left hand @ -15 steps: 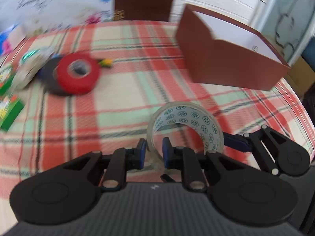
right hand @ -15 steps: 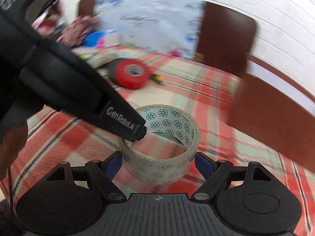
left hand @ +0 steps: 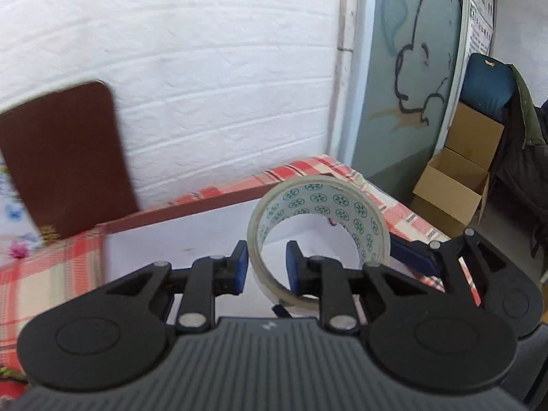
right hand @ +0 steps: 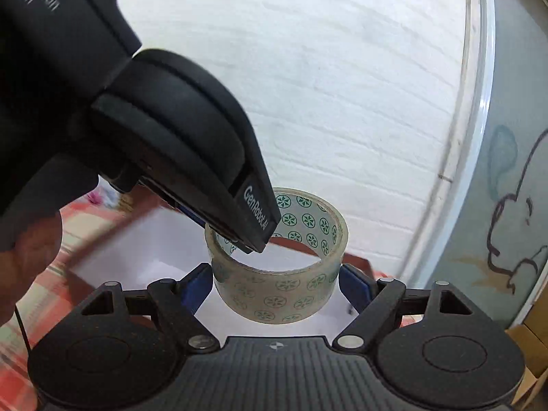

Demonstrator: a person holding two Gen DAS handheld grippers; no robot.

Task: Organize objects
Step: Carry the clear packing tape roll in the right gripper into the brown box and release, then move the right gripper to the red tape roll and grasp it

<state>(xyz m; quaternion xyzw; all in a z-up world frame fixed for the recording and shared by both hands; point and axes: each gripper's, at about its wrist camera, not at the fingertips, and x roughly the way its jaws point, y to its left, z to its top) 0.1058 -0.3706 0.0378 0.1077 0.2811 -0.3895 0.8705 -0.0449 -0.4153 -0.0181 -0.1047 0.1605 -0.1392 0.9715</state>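
Observation:
A clear tape roll (left hand: pixel 342 205) printed with green rosettes hangs in the air between both grippers. My left gripper (left hand: pixel 265 262) is shut on the roll's near wall, one blue pad outside and one inside the ring. My right gripper (right hand: pixel 277 284) spans the whole roll (right hand: pixel 274 294), its blue pads pressed on opposite outer sides. In the left wrist view, its blue finger (left hand: pixel 411 257) touches the roll's right side. The left gripper's tip (right hand: pixel 253 236) reaches into the ring from the upper left. Below the roll lies the brown box (left hand: pixel 205 205), its white inside facing up.
The red and green checked tablecloth (left hand: pixel 41 274) shows around the box. A brown chair back (left hand: pixel 61 161) leans on the white brick wall at the left. Open cardboard boxes (left hand: pixel 459 188) stand on the floor at the right, beside a glass panel (left hand: pixel 411 68). A person's hand (right hand: pixel 27 260) holds the left gripper.
Both grippers have carried the tape roll up and to the right, from above the tablecloth to above the brown box. The red tape roll has left the view.

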